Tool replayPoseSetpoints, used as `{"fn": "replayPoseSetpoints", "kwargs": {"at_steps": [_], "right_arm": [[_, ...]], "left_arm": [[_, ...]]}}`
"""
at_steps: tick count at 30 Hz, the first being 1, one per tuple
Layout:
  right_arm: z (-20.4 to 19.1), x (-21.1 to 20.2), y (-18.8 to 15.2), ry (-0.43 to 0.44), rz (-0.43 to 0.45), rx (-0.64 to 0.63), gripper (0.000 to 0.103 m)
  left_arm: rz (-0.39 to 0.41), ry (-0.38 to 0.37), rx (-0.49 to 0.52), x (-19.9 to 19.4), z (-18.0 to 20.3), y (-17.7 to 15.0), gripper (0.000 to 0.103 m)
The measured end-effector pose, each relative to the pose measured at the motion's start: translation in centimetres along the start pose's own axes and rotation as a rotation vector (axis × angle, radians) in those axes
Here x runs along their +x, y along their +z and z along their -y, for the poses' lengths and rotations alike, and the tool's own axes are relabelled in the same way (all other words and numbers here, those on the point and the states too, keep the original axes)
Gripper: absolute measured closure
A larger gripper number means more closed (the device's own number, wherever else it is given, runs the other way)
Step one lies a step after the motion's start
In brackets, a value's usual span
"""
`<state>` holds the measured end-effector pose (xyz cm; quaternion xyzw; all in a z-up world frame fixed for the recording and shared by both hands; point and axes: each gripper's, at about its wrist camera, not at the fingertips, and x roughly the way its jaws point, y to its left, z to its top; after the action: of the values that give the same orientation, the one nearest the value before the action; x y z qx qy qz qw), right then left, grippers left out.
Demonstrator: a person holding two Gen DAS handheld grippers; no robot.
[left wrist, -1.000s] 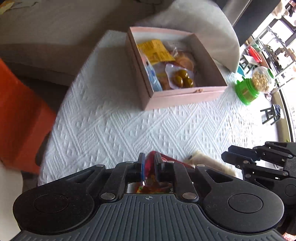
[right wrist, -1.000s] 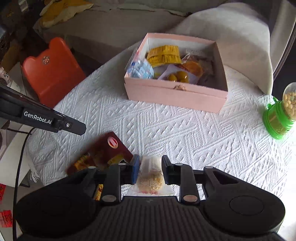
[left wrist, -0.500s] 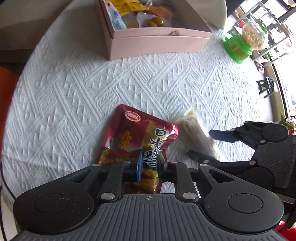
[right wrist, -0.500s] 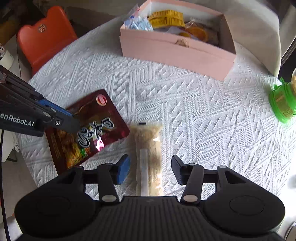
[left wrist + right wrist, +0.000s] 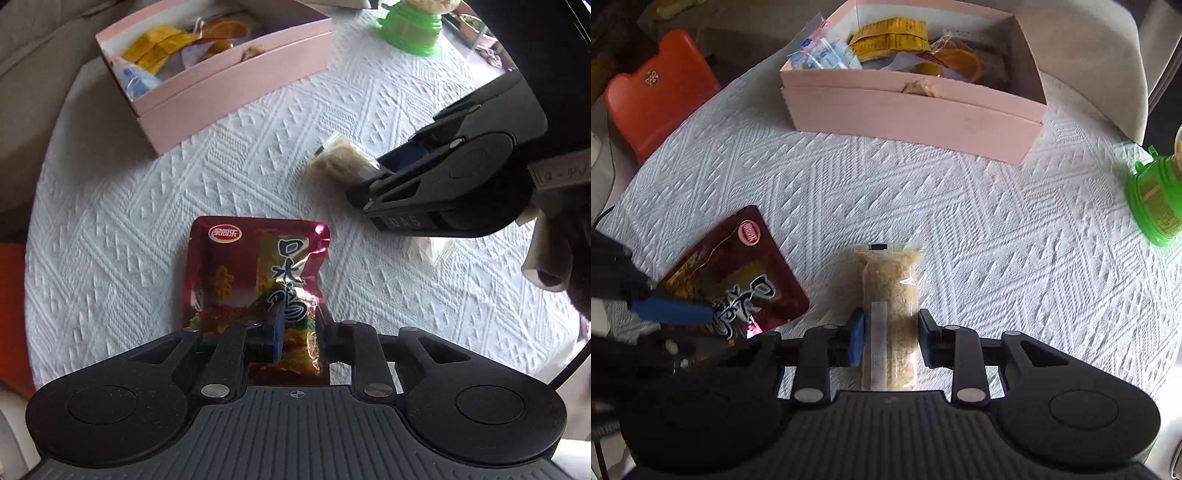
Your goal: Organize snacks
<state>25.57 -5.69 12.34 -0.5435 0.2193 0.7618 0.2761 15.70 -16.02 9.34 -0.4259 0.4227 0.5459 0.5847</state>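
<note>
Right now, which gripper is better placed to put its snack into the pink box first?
Probably the right gripper: its jaws squarely hold the beige snack bar, pointing at the pink box. The left gripper pinches only the red packet edge.

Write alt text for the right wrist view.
The right hand-held gripper straddles a clear pack of beige snack on a white cloth. A red pouch lies left, a pink box of snacks beyond.
</note>
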Motion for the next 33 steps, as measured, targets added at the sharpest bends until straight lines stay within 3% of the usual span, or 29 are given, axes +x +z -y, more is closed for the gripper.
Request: {"fn": "replayPoseSetpoints", "kwargs": {"at_steps": [2,3,6,7,9,11,17,19,23,26,27,30,33], "right_arm": [[0.0,-0.1,0.1,-0.018,0.003,-0.013,0.073],[0.0,-0.1,0.0,-0.03,0.001,-0.023,0.068],[-0.3,0.0,-0.8,-0.063,0.005,-0.038,0.039],[-0.5,-0.1,-1.3,-0.067,0.014,-0.038,0.038],[-0.5,-0.3,-1.9,-0.07,0.032,-0.024,0.037],[-0.5,-0.5,-2.3,-0.063,0.038,0.001,0.037],[0.1,-0.2,-2.6,-0.021,0.029,0.022,0.031],[0.4,-0.1,-2.7,-0.013,0.024,0.022,0.027],[0.3,0.1,-3.0,-0.017,0.035,0.008,0.022],[0.4,0.2,-3.0,-0.017,0.029,0.015,0.021],[0.4,0.2,-2.8,-0.017,0.021,0.017,0.021],[0.0,0.4,-2.2,-0.02,-0.005,0.032,0.021],[-1.3,0.3,-1.6,0.014,0.013,0.042,0.021]], "left_arm": [[0.003,0.06,-0.002,0.2,-0.4,0.2,0.08],[0.002,0.085,-0.003,0.3,-0.8,0.3,0.072],[-0.015,0.155,-0.035,1.1,-2.7,0.8,0.047],[-0.014,0.158,-0.053,1.2,-3.5,1.0,0.038],[0.006,0.125,-0.076,0.9,-4.5,1.4,0.043],[0.051,0.093,-0.036,0.2,-4.7,1.7,0.046],[0.053,0.113,0.341,0.3,-2.1,2.5,0.045],[0.064,0.091,0.378,0.0,-2.4,3.4,0.045],[0.052,-0.096,0.072,0.7,-6.3,6.6,0.046],[0.045,-0.062,0.025,2.1,-7.2,7.6,0.047],[0.045,-0.073,0.002,2.4,-7.5,7.6,0.043],[0.033,-0.125,-0.122,2.6,-9.1,7.0,0.045],[0.033,-0.142,-0.168,2.3,-10.0,6.0,0.046]]}}
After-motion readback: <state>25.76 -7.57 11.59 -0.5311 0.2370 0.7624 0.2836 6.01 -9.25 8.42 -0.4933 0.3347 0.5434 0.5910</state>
